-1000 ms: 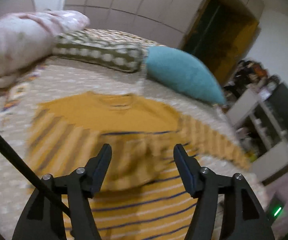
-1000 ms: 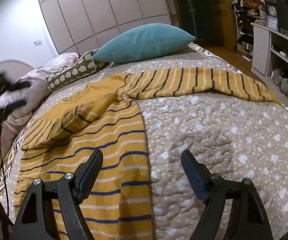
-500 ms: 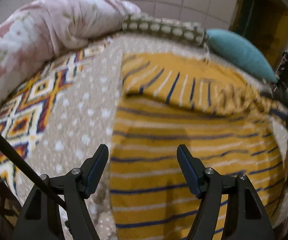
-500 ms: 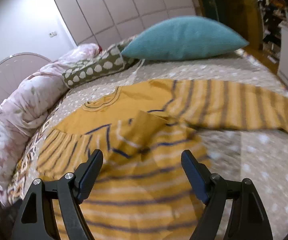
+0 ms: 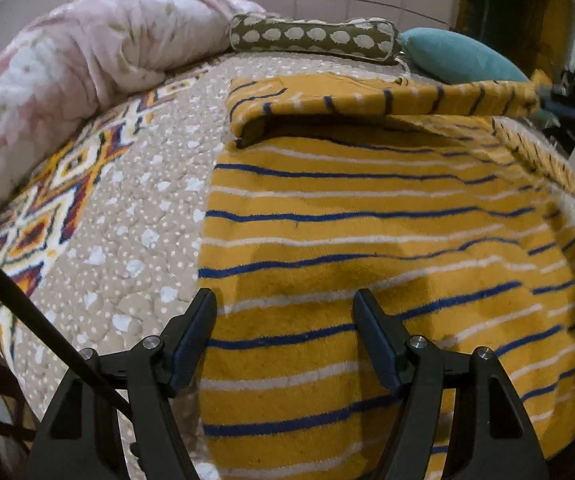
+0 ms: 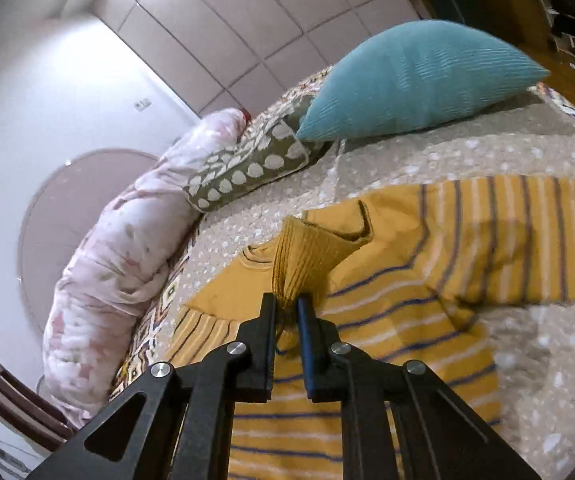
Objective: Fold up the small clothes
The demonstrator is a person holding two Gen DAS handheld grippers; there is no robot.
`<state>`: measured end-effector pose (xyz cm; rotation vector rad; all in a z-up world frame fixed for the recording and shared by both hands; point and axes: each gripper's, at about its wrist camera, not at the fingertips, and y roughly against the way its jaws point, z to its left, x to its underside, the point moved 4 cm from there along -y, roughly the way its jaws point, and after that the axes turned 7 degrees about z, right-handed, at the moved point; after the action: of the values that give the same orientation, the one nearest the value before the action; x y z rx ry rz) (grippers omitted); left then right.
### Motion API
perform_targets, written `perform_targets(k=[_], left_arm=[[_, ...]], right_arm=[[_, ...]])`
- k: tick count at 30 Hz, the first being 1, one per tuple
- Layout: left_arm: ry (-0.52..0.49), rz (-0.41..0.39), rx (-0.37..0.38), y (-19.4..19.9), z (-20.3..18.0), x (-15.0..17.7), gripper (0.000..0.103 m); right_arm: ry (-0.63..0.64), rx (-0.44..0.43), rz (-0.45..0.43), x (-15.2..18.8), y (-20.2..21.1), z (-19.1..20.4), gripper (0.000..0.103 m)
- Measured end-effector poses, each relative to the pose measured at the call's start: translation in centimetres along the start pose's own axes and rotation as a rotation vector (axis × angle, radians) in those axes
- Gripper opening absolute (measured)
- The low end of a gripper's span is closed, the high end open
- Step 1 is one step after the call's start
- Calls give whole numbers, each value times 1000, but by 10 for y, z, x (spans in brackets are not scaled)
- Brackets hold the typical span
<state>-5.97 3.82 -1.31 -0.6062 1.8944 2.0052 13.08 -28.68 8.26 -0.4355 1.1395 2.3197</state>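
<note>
The striped sweater [image 5: 367,240] is lying flat on the bed [image 5: 135,216], front side up. In the left wrist view its body is running lengthwise away from the camera — hem end near the lens, neck end toward the pillows. Fabric looks like soft fleecy knit: mustard yellow w/ thin blue and white stripes crossing the body.

One sleeve [image 5: 367,98] is being pulled across the upper chest, lying crosswise to the body's long axis, its stripes running the other way. It's forming a rounded fold at the left edge, w/ a dark shadowed gap under it.

The right tool [image 6: 286,308] is clenching the ribbed cuff [image 6: 307,256] of that sleeve — jaws closing, cuff bunched between them, ribbing fanning out above the tips. In the right wrist view the other sleeve [image 6: 527,232] is stretching out to the right across the quilt.

The left tool [image 5: 283,320] is released, jaws standing wide apart over the lower body of the sweater near its left edge; nothing is gripped between them. Can't tell whether the tips are touching the fabric.

The bed cover is a quilted beige w/ white dots, puckered texture; a geometric diamond-pattern blanket [image 5: 47,216] is showing at the left. At the head end: a plump teal ribbed cushion [image 6: 419,76], an olive bolster w/ white ovals [image 5: 315,38], and a rolled pink floral duvet [image 5: 67,72].
</note>
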Motion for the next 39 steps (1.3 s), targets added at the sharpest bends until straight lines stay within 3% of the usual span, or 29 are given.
perform_targets(k=[5, 7, 9, 14, 15, 16, 18, 20, 24, 28, 29, 31, 35, 37, 39], left_arm=[[-35, -19, -42, 0, -7, 5, 70], [-36, -22, -44, -1, -7, 6, 71], [-33, -21, -48, -2, -7, 6, 72], [-28, -29, -69, -3, -9, 7, 74], [-28, -30, -71, -3, -10, 7, 74], [-27, -28, -70, -3, -9, 7, 74], [-20, -19, -65, -2, -9, 7, 74], [-11, -6, -56, 0, -9, 6, 74], [22, 22, 21, 12, -8, 7, 74], [22, 1, 54, 30, -8, 7, 74], [18, -12, 51, 35, -7, 7, 74], [16, -35, 50, 45, -4, 5, 74], [52, -76, 59, 59, 13, 1, 74], [87, -86, 63, 63, 25, -2, 74], [118, -88, 71, 66, 36, -3, 74]], right_arm=[[-121, 213, 91, 46, -14, -93, 12], [-182, 189, 99, 62, -6, -117, 6], [-212, 153, 76, 72, 12, -133, 6], [-260, 285, -23, 81, 80, -181, 9], [-290, 298, -44, 82, 91, -191, 11], [-335, 314, -70, 81, 104, -209, 20], [-431, 296, -125, 78, 123, -236, 27], [-510, 265, -166, 69, 133, -256, 27], [-631, 220, -229, 44, 142, -292, 34], [-752, 177, -293, 26, 154, -327, 33], [-767, 190, -300, 20, 154, -330, 31], [-749, 250, -284, 9, 157, -330, 6], [-625, 310, -277, -12, 169, -300, 6], [-475, 345, -261, -24, 168, -249, 6], [-328, 321, -236, -38, 149, -187, 6]])
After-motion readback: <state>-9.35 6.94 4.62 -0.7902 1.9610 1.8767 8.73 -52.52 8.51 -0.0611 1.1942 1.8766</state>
